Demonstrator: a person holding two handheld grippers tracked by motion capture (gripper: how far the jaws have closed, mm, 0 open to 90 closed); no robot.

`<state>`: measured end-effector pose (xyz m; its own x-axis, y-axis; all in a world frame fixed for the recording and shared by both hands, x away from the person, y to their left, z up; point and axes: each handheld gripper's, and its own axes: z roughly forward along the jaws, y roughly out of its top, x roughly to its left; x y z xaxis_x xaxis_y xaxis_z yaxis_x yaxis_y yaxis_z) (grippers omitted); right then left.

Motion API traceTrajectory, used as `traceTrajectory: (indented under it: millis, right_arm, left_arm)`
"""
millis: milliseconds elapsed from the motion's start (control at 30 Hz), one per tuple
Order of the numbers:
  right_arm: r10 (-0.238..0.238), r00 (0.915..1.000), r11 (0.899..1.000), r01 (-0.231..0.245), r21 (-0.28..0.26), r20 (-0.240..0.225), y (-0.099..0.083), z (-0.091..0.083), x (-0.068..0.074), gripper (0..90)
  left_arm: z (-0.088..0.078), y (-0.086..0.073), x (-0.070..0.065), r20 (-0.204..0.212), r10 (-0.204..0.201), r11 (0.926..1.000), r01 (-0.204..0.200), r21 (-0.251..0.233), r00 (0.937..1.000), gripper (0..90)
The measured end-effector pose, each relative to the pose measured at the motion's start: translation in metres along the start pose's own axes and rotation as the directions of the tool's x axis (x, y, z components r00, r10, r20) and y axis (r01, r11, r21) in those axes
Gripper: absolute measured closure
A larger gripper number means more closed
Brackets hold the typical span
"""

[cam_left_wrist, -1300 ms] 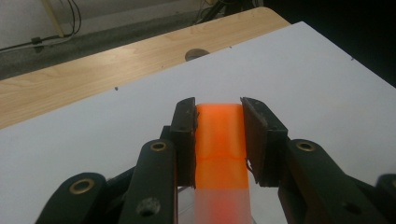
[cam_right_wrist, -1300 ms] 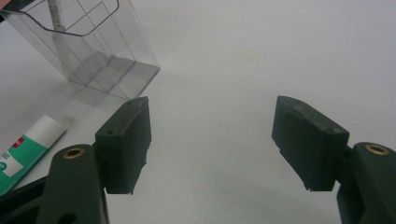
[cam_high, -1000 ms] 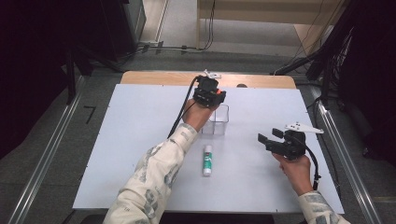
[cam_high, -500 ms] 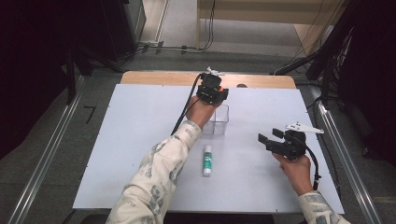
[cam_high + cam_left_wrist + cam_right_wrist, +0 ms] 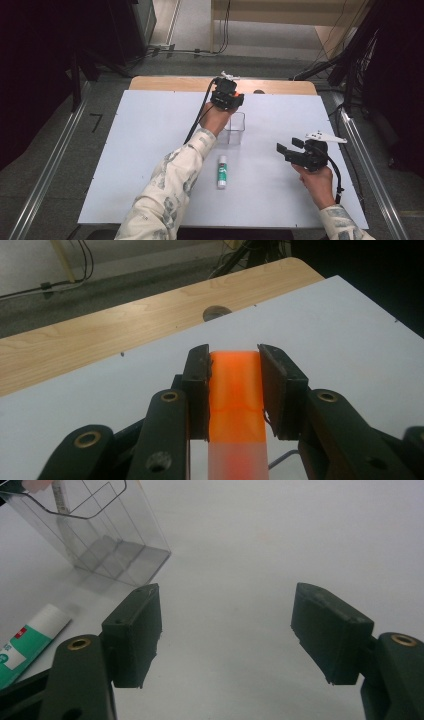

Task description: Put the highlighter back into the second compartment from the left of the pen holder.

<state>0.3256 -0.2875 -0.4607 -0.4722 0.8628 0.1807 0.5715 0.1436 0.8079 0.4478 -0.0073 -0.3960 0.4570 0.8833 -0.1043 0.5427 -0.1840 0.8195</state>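
My left gripper (image 5: 227, 95) hovers over the far middle of the white table, just above a clear plastic container (image 5: 235, 128). Its jaws are shut on an orange object (image 5: 235, 390) whose near end looks pale; my left gripper (image 5: 234, 357) pinches it on both sides. A green-and-white glue stick (image 5: 222, 171) lies flat on the table, nearer the person than the container. My right gripper (image 5: 283, 149) hangs at the right, open and with nothing in it. In the right gripper view my right gripper (image 5: 227, 630) points toward the container (image 5: 100, 525) and the glue stick (image 5: 25, 640).
The white board (image 5: 140, 150) lies on a wooden tabletop (image 5: 170, 83) with a round hole (image 5: 258, 91) near its far edge. Metal rails (image 5: 45, 175) run along both sides. A black cable (image 5: 197, 117) trails from my left gripper across the board.
My left gripper with the orange object has shifted slightly to the right and away, above the container. My right gripper has stayed still.
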Motion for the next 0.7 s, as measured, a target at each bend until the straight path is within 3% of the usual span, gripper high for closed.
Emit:
traceTrajectory:
  millis: [700]
  right_arm:
    - [-0.001, 1.0000, 1.000, 0.001, 0.002, 0.000, -0.0002, 0.0002, 0.0001, 26.9]
  left_arm:
    - [-0.0012, -0.0004, -0.0023, -0.004, 0.014, 0.9999, -0.014, 0.000, 0.9999, 67.2]
